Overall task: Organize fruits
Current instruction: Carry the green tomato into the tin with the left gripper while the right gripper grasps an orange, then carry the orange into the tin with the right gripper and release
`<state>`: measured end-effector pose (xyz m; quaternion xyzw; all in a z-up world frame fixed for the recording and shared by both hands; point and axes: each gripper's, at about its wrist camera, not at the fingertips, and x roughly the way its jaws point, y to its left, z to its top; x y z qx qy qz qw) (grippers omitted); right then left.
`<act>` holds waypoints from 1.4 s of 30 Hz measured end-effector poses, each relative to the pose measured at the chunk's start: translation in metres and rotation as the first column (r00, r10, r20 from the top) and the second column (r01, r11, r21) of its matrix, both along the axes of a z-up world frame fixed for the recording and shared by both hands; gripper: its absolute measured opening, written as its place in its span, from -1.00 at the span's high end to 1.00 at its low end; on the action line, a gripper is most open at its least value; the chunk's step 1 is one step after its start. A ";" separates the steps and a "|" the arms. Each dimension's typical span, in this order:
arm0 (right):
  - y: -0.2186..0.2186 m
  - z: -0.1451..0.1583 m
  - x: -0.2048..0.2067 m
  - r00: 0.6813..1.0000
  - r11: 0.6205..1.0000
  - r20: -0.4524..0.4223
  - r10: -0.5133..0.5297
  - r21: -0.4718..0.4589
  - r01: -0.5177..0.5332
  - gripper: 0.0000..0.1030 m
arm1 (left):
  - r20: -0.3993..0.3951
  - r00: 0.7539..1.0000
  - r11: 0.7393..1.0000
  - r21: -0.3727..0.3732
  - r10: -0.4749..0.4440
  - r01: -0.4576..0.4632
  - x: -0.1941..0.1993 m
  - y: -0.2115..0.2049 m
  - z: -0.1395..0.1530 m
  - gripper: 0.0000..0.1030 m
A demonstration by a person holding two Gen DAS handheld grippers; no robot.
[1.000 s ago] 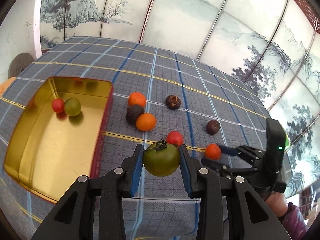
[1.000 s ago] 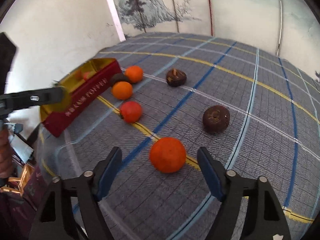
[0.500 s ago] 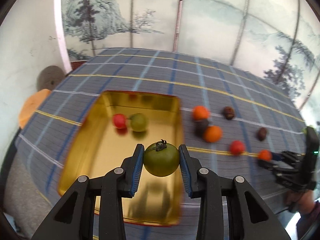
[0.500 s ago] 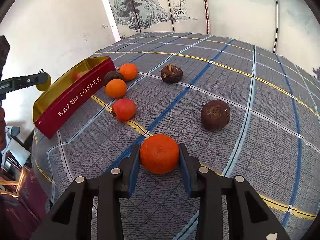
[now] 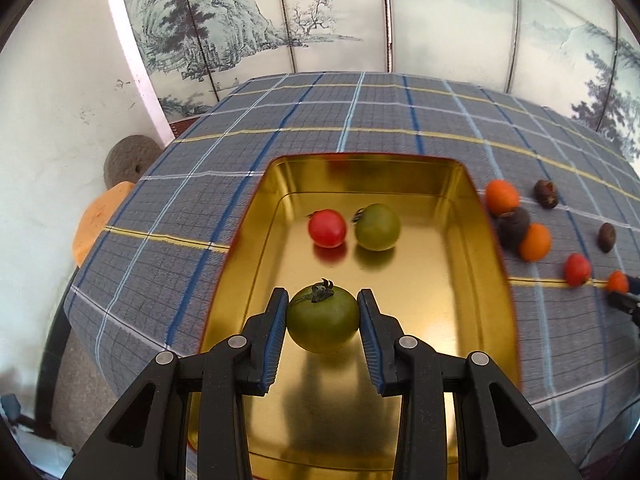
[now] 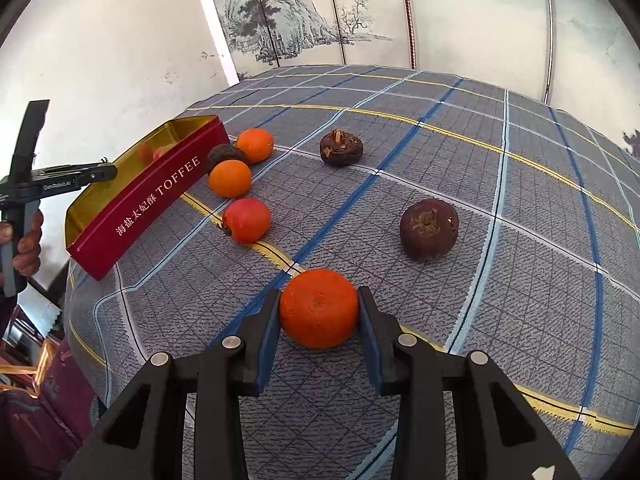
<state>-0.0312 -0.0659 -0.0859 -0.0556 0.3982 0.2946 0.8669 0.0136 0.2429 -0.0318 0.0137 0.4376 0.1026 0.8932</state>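
My left gripper (image 5: pixel 323 318) is shut on a green tomato (image 5: pixel 322 319) and holds it over the near half of the gold toffee tin (image 5: pixel 256 216). A red tomato (image 5: pixel 327 228) and a second green tomato (image 5: pixel 377 227) lie inside the tin. My right gripper (image 6: pixel 318 310) is shut on an orange mandarin (image 6: pixel 318 307) low over the checked cloth. In the right wrist view the tin (image 6: pixel 144 204) stands at the left, with the left gripper (image 6: pixel 105 171) above it.
On the cloth right of the tin lie two mandarins (image 6: pixel 254 145) (image 6: pixel 229 178), a red tomato (image 6: pixel 245 220) and three dark brown fruits (image 6: pixel 341 147) (image 6: pixel 429 229) (image 6: pixel 225 153). The table edge drops off left of the tin. A painted screen stands behind.
My left gripper carried the green tomato left from over the cloth to above the tin. My right gripper closed on the mandarin.
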 end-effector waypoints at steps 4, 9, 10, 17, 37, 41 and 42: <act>0.001 0.000 0.000 1.000 1.000 0.001 -0.004 -0.002 0.004 0.33 | -0.021 1.000 0.999 0.036 -0.006 0.007 0.008 0.005 -0.005 0.29; 0.002 0.000 0.000 1.000 1.000 0.002 -0.005 -0.003 0.005 0.33 | -0.045 0.999 0.998 0.066 -0.008 0.010 0.018 0.010 -0.009 0.27; 0.002 0.000 0.000 1.000 1.000 0.002 -0.006 -0.002 0.006 0.33 | -0.052 0.999 0.997 0.074 -0.006 0.009 0.020 0.011 -0.010 0.27; 0.002 0.000 0.000 1.000 1.000 0.002 -0.006 -0.003 0.006 0.33 | -0.066 0.998 0.996 0.094 0.003 0.003 0.031 0.018 -0.013 0.26; 0.002 0.001 0.000 1.000 1.000 -0.010 -0.028 -0.013 0.028 0.34 | 0.010 1.000 0.998 0.060 -0.003 0.002 0.023 0.026 0.002 -0.10; 0.003 0.004 -0.005 0.999 0.999 -0.014 -0.034 -0.017 0.033 0.34 | 0.072 0.997 1.000 -0.003 0.012 -0.012 0.005 0.031 0.017 -0.22; 0.004 0.006 -0.006 0.999 0.999 -0.013 -0.035 -0.012 0.035 0.34 | 0.082 0.996 0.999 -0.030 0.024 -0.022 0.000 0.034 0.020 -0.26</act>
